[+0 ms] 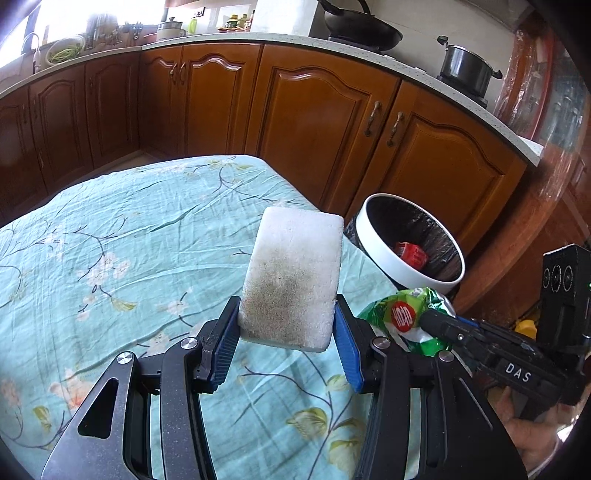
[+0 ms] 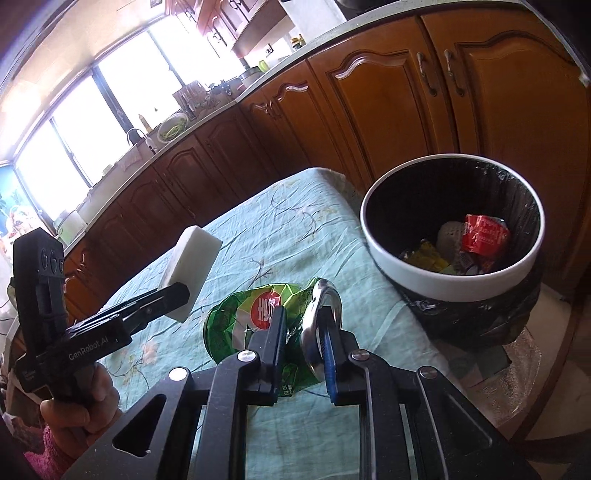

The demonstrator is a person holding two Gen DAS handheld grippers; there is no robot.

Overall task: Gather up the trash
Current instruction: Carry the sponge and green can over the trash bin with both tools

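Observation:
My left gripper (image 1: 286, 325) is shut on a dirty white sponge (image 1: 293, 277) and holds it upright above the teal floral tablecloth (image 1: 110, 240). It also shows in the right wrist view (image 2: 177, 295) with the sponge (image 2: 190, 266). My right gripper (image 2: 303, 325) is shut on a crushed green can (image 2: 258, 317), held above the table near its right edge. The can (image 1: 406, 317) and right gripper (image 1: 436, 321) show at the right of the left wrist view. A white bin with a black liner (image 2: 454, 273) stands beside the table and holds a red wrapper (image 2: 484, 232) and other trash.
Wooden kitchen cabinets (image 1: 314, 118) run behind the table, under a counter with a wok (image 1: 362, 26) and a pot (image 1: 465, 68). The bin (image 1: 391, 254) sits off the table's right edge. A window and sink (image 2: 140, 140) lie at the far left.

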